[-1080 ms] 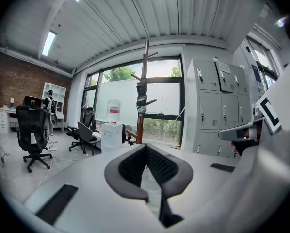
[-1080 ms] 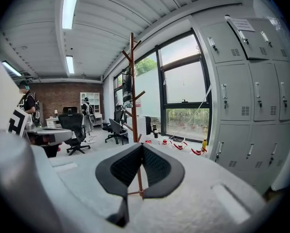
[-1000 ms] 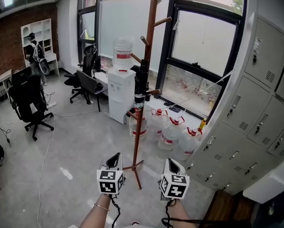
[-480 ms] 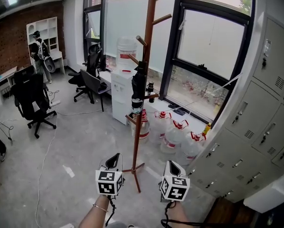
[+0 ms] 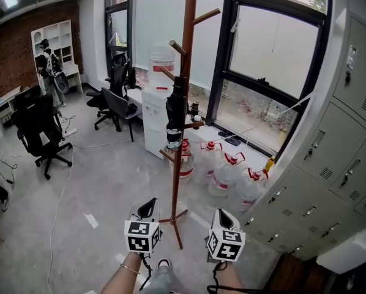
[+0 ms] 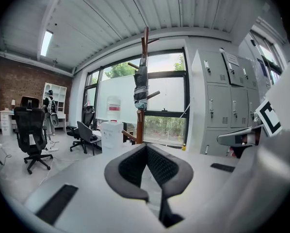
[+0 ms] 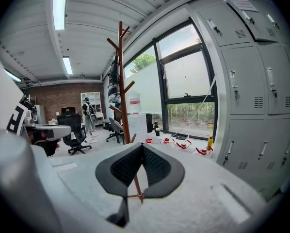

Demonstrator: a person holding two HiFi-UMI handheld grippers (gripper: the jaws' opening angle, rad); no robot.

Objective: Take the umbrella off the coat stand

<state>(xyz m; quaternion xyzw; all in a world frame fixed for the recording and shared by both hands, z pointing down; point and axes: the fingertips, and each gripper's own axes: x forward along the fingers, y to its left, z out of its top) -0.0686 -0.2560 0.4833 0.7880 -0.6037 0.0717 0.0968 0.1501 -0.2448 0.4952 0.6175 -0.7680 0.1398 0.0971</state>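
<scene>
Umbrella (image 5: 174, 118), dark and furled, hangs upright against the pole of the wooden coat stand (image 5: 187, 35), roughly midway up among its pegs. How it is hooked on cannot be made out. As far as the views show, nothing of the task is done: it has not been touched.

Far to the left of the coat stand, a black office chair (image 5: 33, 127) sits on the concrete floor. Just left of the coat stand's base, the left hand-held gripper (image 5: 147, 208) is held low, its jaws pressed together with nothing between them. Its own view shows the umbrella (image 6: 140, 84) well ahead and above. A white water dispenser (image 5: 157, 121) stands behind the coat stand. Just right of the base, the right hand-held gripper (image 5: 223, 214) is likewise closed and empty, well apart from the umbrella (image 7: 114, 86). Water jugs (image 5: 223, 173) lie on the floor to the right of the coat stand, with grey lockers (image 5: 330, 164) beyond them.

By this reading the whole job remains: close in on the coat stand, raise a hand-held gripper to the umbrella, part its jaws, clamp on, and lift the umbrella clear of its peg.
</scene>
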